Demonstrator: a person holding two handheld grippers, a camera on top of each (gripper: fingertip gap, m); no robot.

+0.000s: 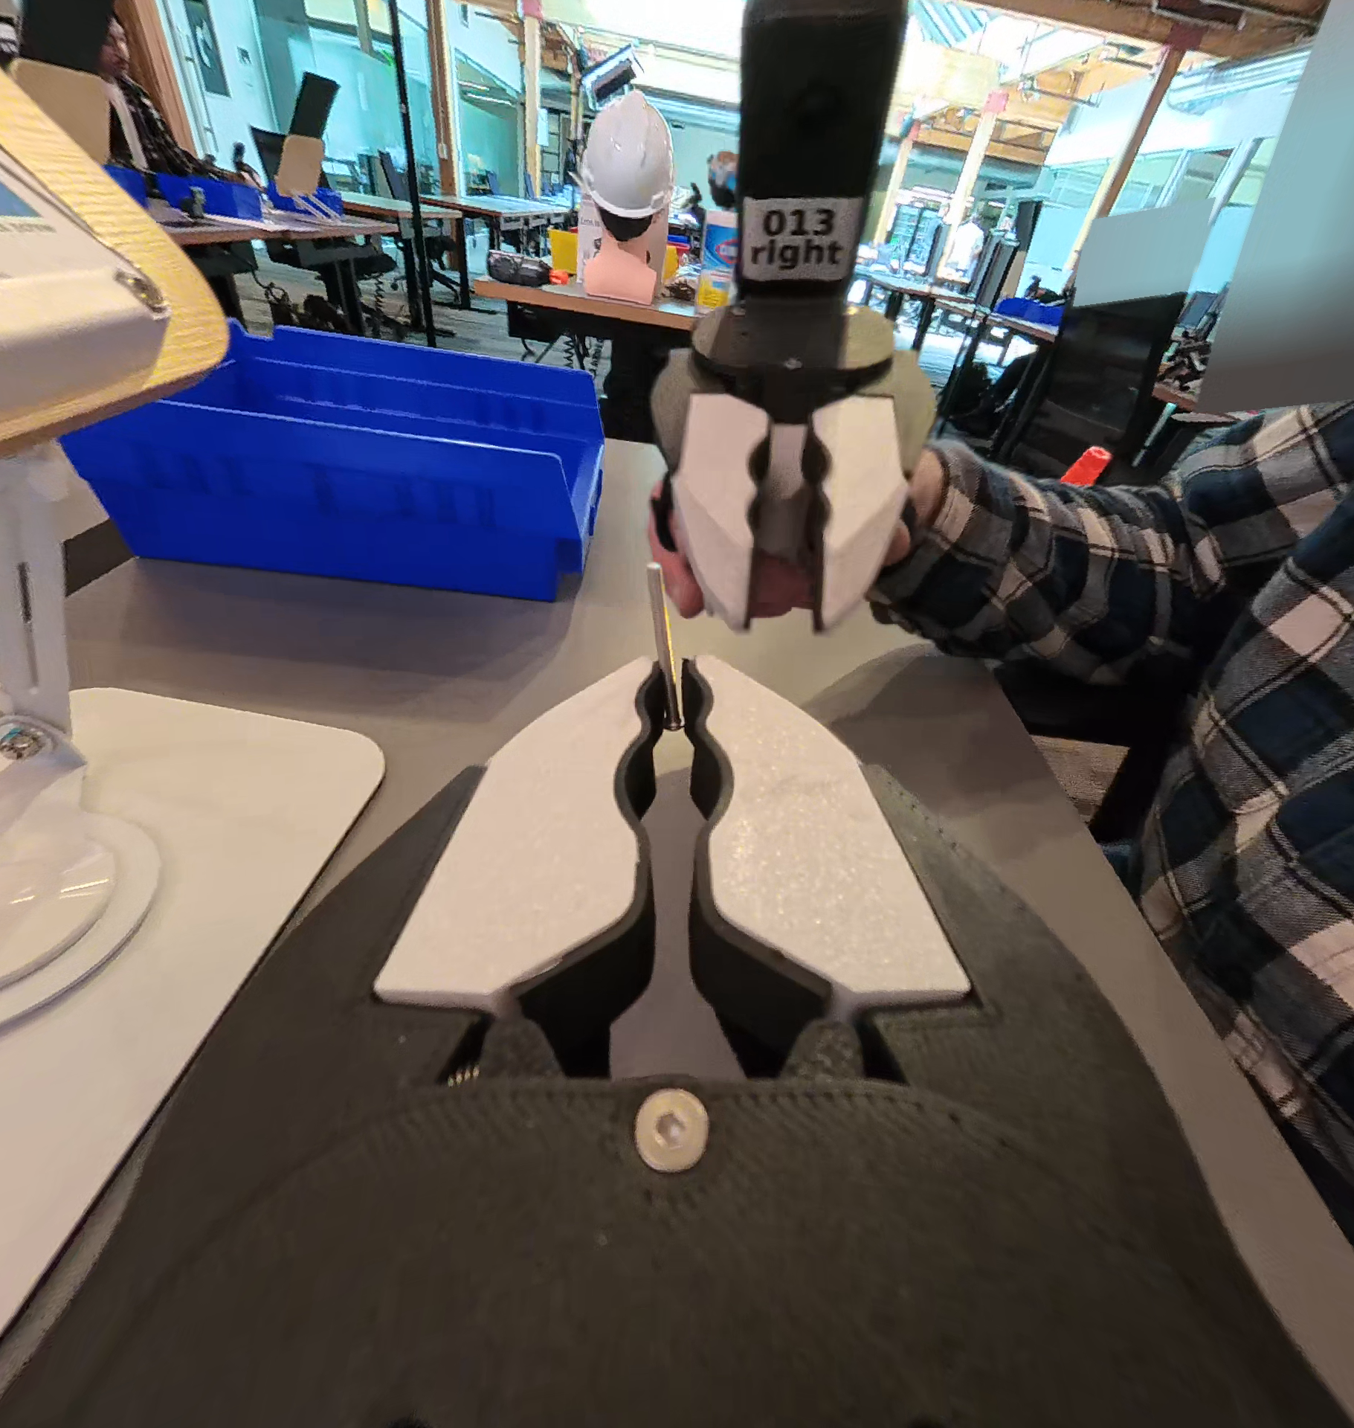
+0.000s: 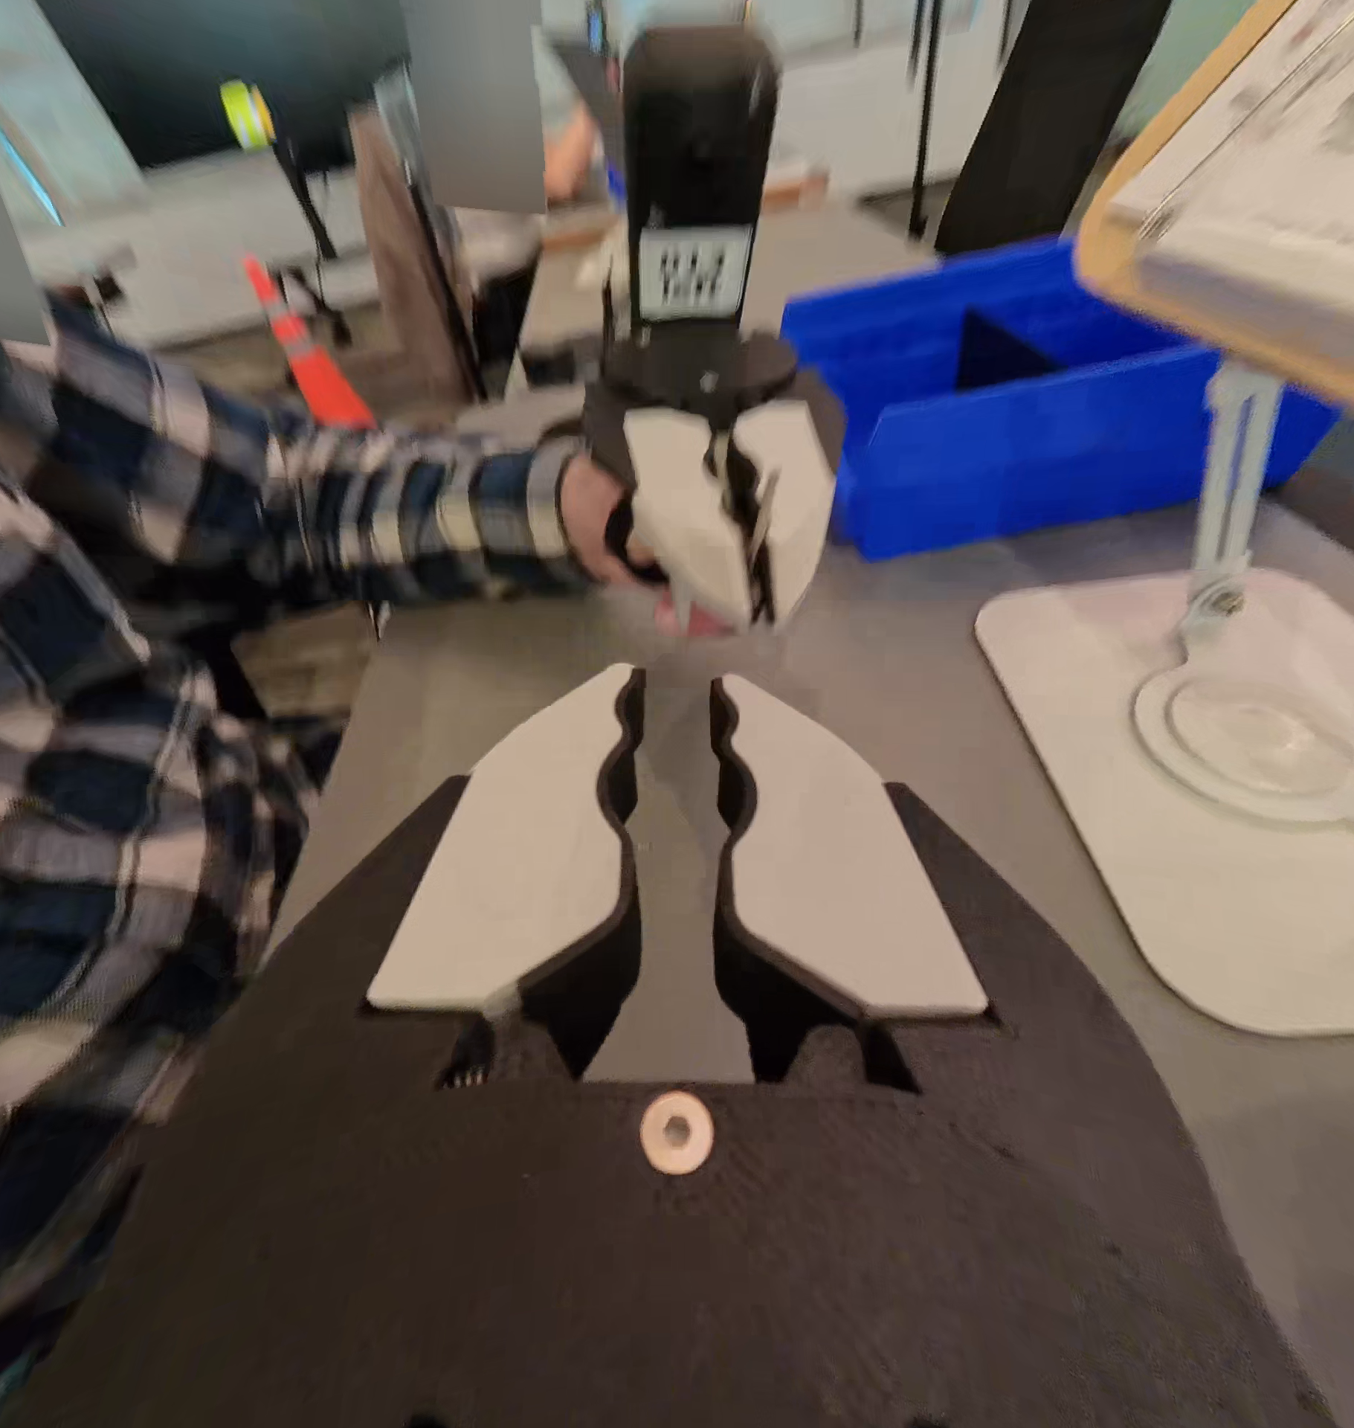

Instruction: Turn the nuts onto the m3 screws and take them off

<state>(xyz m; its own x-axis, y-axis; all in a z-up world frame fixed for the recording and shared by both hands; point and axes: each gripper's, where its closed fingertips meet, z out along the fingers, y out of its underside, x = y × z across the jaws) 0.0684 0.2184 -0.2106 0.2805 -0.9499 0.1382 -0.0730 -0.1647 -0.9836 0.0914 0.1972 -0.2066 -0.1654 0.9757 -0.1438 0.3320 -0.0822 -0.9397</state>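
In the left wrist view, my left gripper (image 1: pixel 670 674) is shut on a thin silver metal pin (image 1: pixel 660 630). The pin stands nearly upright out of the fingertips, above the grey table (image 1: pixel 426 664). My right gripper (image 1: pixel 780 623) hangs just beyond and to the right of the pin, pointing back at me, with its fingers apart and nothing between them. In the blurred right wrist view, my right gripper (image 2: pixel 677 684) is open and empty over the table, and the left gripper (image 2: pixel 735 595) faces it closely.
A blue bin (image 1: pixel 334 464) stands on the table behind the grippers and also shows in the right wrist view (image 2: pixel 1044 433). A white stand with a flat base (image 1: pixel 194 811) carries a tilted board (image 1: pixel 79 255). A plaid sleeve (image 1: pixel 1121 579) reaches in. An orange cone (image 2: pixel 303 348) stands off the table. Only a small space, under 4 cm, lies between the two pairs of fingers.
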